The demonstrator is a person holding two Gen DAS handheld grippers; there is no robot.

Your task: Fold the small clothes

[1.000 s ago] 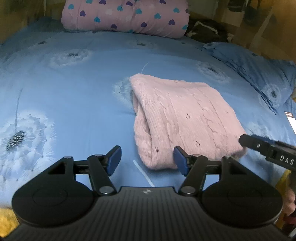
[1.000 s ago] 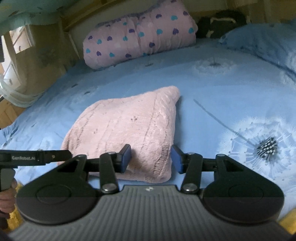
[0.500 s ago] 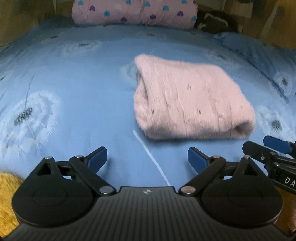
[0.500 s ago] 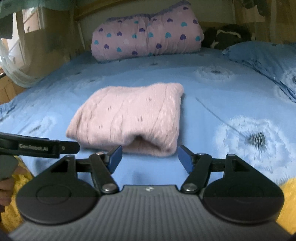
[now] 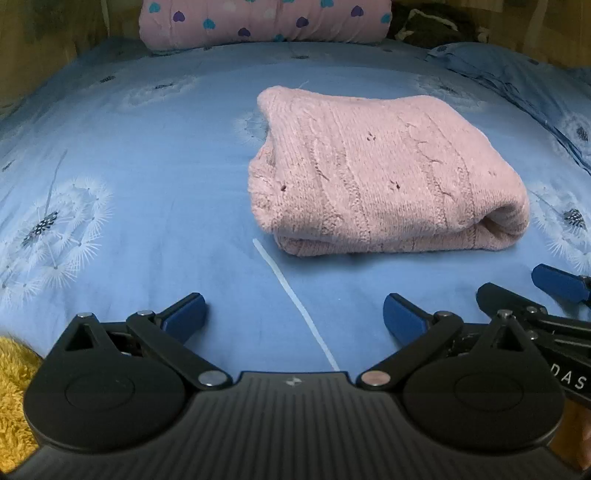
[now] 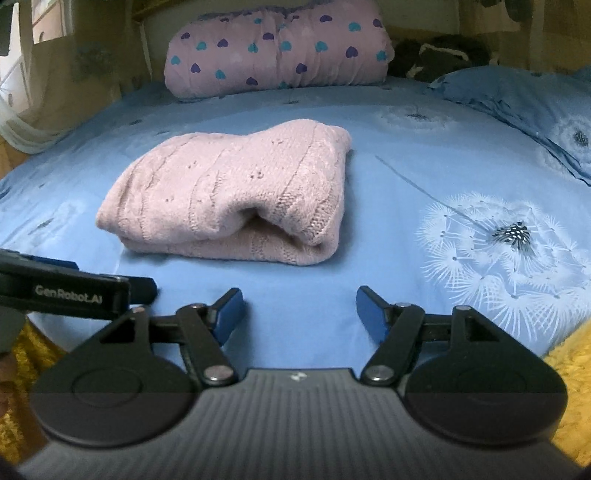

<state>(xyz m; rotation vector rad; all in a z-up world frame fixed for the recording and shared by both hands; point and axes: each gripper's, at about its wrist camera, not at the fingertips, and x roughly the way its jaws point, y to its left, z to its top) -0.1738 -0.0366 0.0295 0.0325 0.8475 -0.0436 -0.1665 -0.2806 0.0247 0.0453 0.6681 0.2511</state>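
1. Both tongs gaped wide, holding nothing: left gripper [image 5: 293, 314], right gripper [image 6: 299, 310].
2. Folded pink sweater [image 5: 373, 173] lay on the blue sheet [image 5: 147, 192], ahead of both, apart from their fingertips.
3. Beyond it sat a heart-print quilt roll [image 6: 277, 48].

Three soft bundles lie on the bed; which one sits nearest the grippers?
The pink knitted sweater, folded mid-bed just ahead of both open grippers. The heart-print quilt roll and blue pillow lie farther back, by the headboard.
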